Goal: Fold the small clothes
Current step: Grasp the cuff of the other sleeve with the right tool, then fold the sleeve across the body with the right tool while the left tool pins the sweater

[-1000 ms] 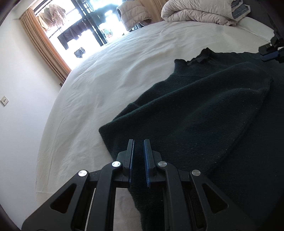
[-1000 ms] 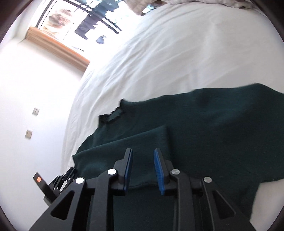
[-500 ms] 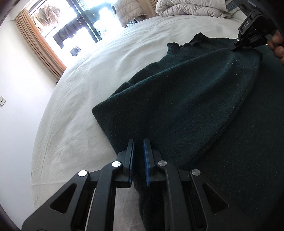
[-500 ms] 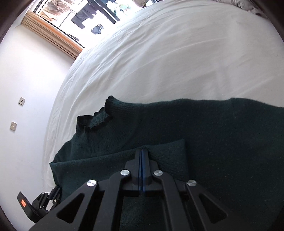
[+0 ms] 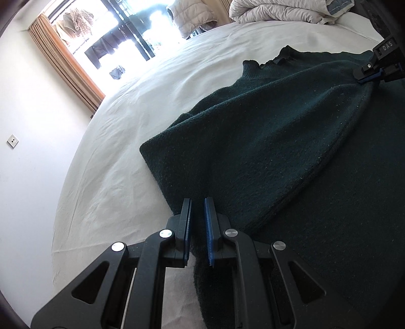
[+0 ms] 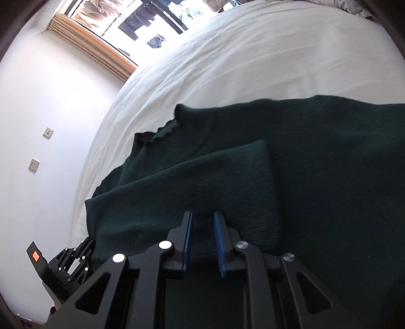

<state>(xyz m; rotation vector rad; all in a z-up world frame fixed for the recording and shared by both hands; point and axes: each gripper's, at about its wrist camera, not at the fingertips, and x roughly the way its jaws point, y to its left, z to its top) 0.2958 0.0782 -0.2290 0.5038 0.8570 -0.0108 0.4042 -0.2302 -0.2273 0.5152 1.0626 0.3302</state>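
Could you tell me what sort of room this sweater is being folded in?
Most likely a bedroom. The dark green sweater lies on a wide bed with a white sheet, a bundled duvet sits at its far end, and a curtained window looks out on hanging laundry.

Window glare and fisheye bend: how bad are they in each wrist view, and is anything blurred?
Left wrist view: the window is blown out white, the bed bows strongly, and the dark green sweater stays sharp. Right wrist view: same overexposed window, heavy edge curvature, and the sweater looks slightly soft, its knit texture nearly lost in shadow.
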